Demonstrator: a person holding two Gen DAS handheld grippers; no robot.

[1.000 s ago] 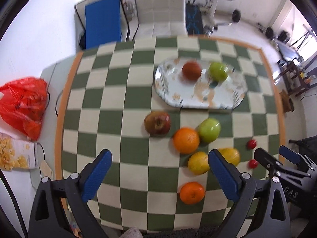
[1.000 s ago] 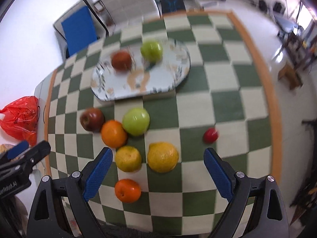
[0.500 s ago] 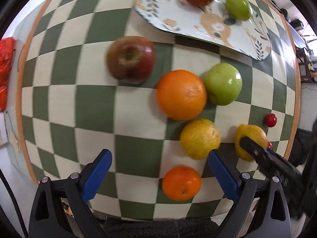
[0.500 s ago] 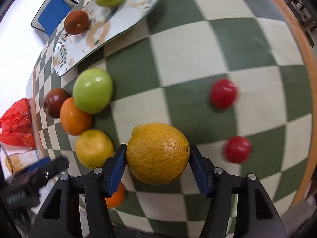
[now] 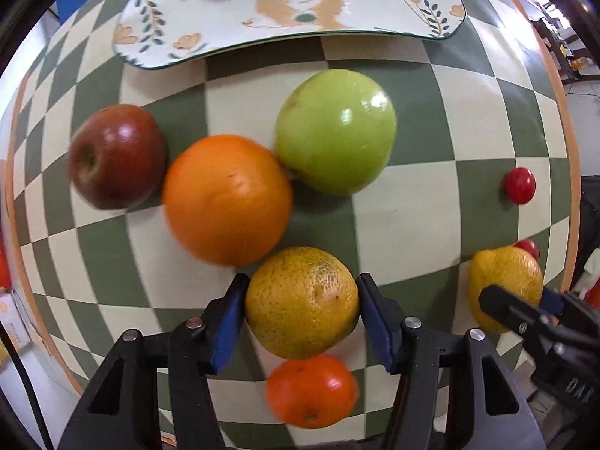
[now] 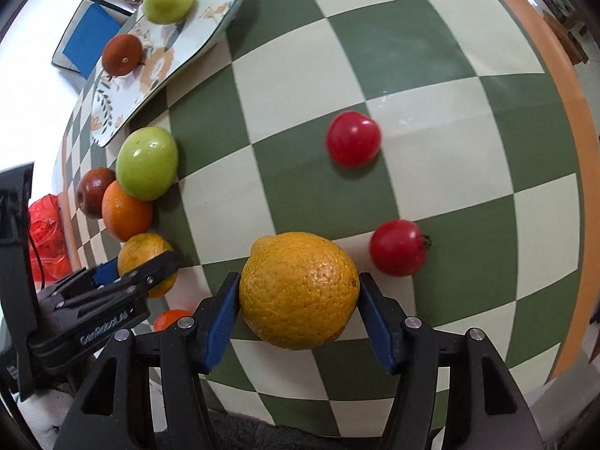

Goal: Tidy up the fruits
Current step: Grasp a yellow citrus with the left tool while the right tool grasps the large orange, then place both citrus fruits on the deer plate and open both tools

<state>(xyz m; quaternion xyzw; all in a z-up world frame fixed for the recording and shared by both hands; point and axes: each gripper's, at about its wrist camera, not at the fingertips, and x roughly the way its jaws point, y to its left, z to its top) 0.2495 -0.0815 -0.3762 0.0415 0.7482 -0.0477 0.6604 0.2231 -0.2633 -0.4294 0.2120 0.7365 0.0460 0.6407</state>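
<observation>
My left gripper (image 5: 302,300) is shut on a speckled yellow citrus (image 5: 302,322) that rests on the checkered table. Beyond it lie an orange (image 5: 227,198), a green apple (image 5: 335,131) and a red apple (image 5: 116,155); a small mandarin (image 5: 311,390) sits under the jaws. My right gripper (image 6: 299,292) is shut on a large yellow citrus (image 6: 298,262), also seen at the right of the left wrist view. Two red tomatoes (image 6: 352,143) (image 6: 397,247) lie just past it. The floral plate (image 6: 123,101) holds a green apple (image 6: 168,2) and a dark red fruit (image 6: 122,54).
The table's orange rim (image 6: 562,150) runs close on the right. A red plastic bag (image 6: 45,232) lies off the table's left side, and a blue-seated chair (image 6: 86,33) stands behind the plate. Open checkered cloth (image 6: 375,37) lies between the plate and the tomatoes.
My left gripper has dropped forward and gone from open to shut on the speckled yellow citrus. My right gripper keeps its hold on the large yellow citrus, with the view shifted slightly.
</observation>
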